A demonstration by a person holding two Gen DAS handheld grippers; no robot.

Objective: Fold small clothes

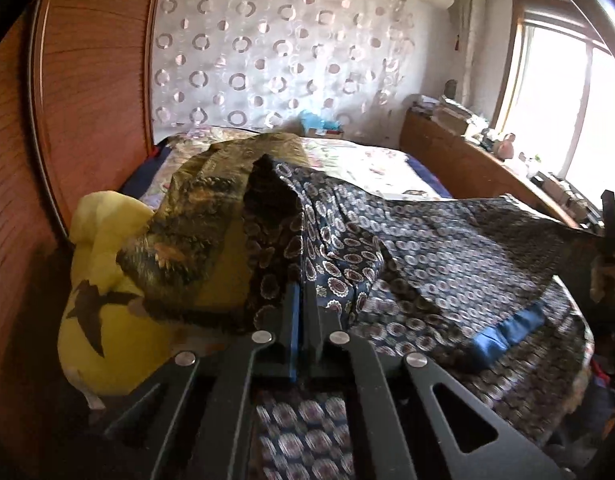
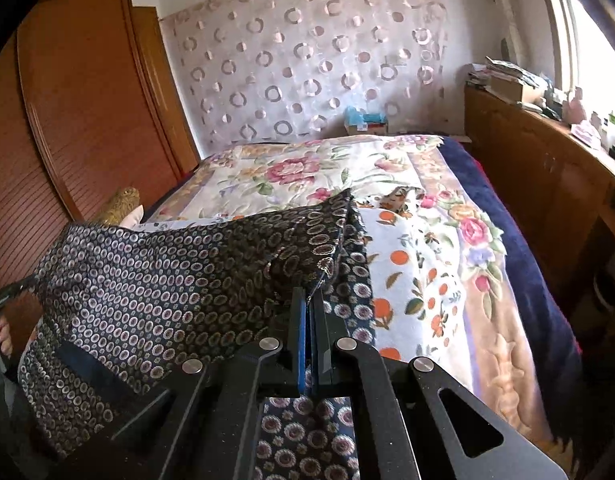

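A dark blue garment with a small ring-and-flower print hangs stretched between my two grippers above the bed. My left gripper is shut on one bunched edge of it, and the cloth drapes over and below the fingers. At the far right of the left wrist view, my right gripper holds the other end. In the right wrist view, my right gripper is shut on a folded corner of the same garment. My left gripper, with a hand under it, shows at the left edge.
A bed with a floral blanket lies ahead, with a white cloth printed with oranges on it. A yellow cloth with dark bird shapes and an olive patterned cloth are heaped at the left. A wooden wardrobe stands left, a cluttered wooden cabinet right.
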